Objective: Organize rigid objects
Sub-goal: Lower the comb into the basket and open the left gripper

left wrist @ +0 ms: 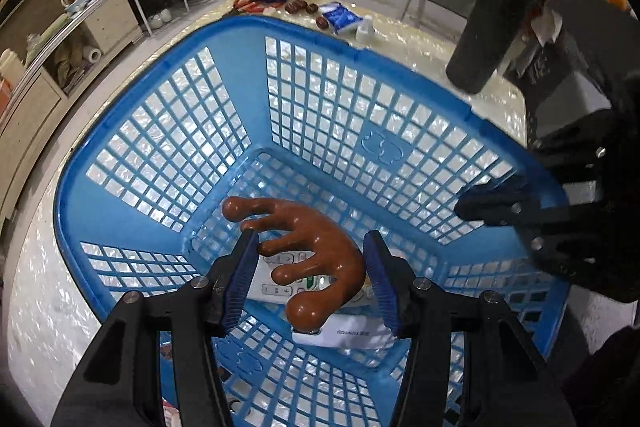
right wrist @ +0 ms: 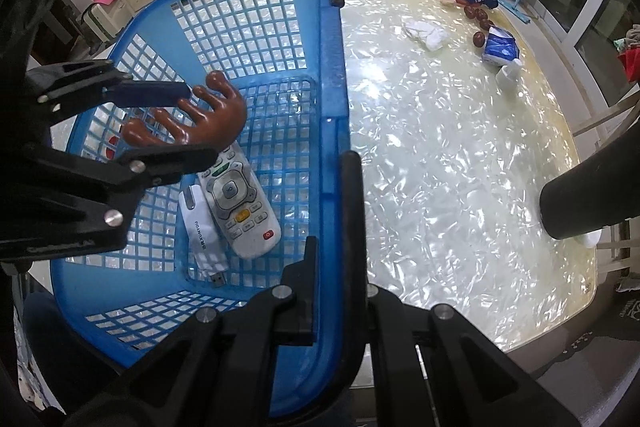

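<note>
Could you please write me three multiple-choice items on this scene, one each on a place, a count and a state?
1. Where does the white remote lie?
A. On a shelf
B. On the floor of the blue basket
C. On a chair

2. How many white devices lie in the basket?
A. One
B. Two
C. Four

3. How is the right tool set?
A. Wide open
B. Shut on the basket's rim
C. Shut on the remote

Answers:
1 B: the remote rests on the basket's grid floor.
2 B: only the remote and a USB stick lie there, side by side.
3 B: one finger is inside the basket wall and the other outside, and they pinch it.
</note>
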{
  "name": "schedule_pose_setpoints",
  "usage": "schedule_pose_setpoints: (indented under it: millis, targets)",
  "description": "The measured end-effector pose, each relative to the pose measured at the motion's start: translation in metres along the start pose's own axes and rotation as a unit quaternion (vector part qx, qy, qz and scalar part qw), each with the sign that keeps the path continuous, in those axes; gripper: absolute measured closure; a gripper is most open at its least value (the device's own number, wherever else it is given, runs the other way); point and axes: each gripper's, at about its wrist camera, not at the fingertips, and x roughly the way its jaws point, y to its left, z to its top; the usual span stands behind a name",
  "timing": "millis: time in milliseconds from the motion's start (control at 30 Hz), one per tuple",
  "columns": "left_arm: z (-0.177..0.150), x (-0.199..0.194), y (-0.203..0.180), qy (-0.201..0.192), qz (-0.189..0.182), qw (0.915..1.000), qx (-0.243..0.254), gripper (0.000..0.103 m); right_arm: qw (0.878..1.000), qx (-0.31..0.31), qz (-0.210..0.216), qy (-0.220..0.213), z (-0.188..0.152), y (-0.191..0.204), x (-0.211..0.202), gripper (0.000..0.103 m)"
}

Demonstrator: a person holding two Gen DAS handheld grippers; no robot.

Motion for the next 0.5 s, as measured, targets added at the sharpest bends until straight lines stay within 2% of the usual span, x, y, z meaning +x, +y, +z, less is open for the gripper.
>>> schedule_pose_setpoints:
  millis: [367,433,500]
  targets:
    - [0.0027,0.0092,-0.0045,0.028,0.012,0.9993,0.021,0.044,1.000,0.001,0.000,0.000,0.0004,-0.0007,0.0016,0.098]
    - [0.0032,0.0091,-0.0049,0.030,0.014,0.9993,0.019,0.036,1.000,0.001,0.001,0.000,0.0006,-0.0008,0.0018,0.098]
    - [0.0043,0.0080,-0.0060,0.032,0.006,0.9992,0.023,0.022,1.000,0.002,0.001,-0.001,0.0008,-0.0010,0.0021,0.098]
